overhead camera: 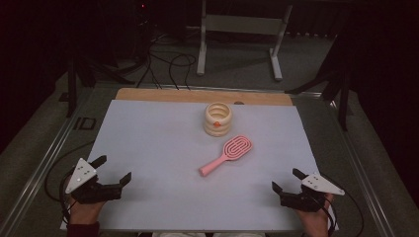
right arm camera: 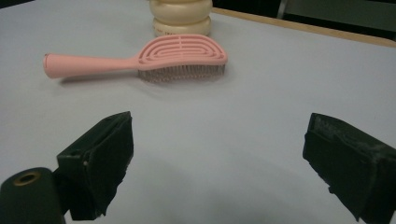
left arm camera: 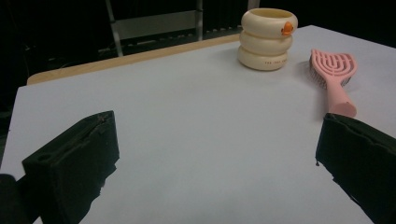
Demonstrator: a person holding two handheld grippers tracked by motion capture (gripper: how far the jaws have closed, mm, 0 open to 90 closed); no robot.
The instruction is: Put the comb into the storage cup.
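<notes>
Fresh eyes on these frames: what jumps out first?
The pink hairbrush lies bristles down near the middle of the pale sheet, handle toward the near edge. Just beyond its head stands a cream ringed cup with a small orange mark. The left gripper and right gripper wait at the near corners, jaws wide, holding nothing.

Pale sheet [overhead camera: 163, 148] spreads across the desk [overhead camera: 148, 95], running under the left tongs [overhead camera: 116, 168] and right tongs [overhead camera: 285, 178] alike. Far ahead of both, a strip of bare wood edges it. Beyond that, a white metal stand [overhead camera: 237, 24] on the floor, and black cables [overhead camera: 173, 69] looping, well ahead of the left tongs.
</notes>
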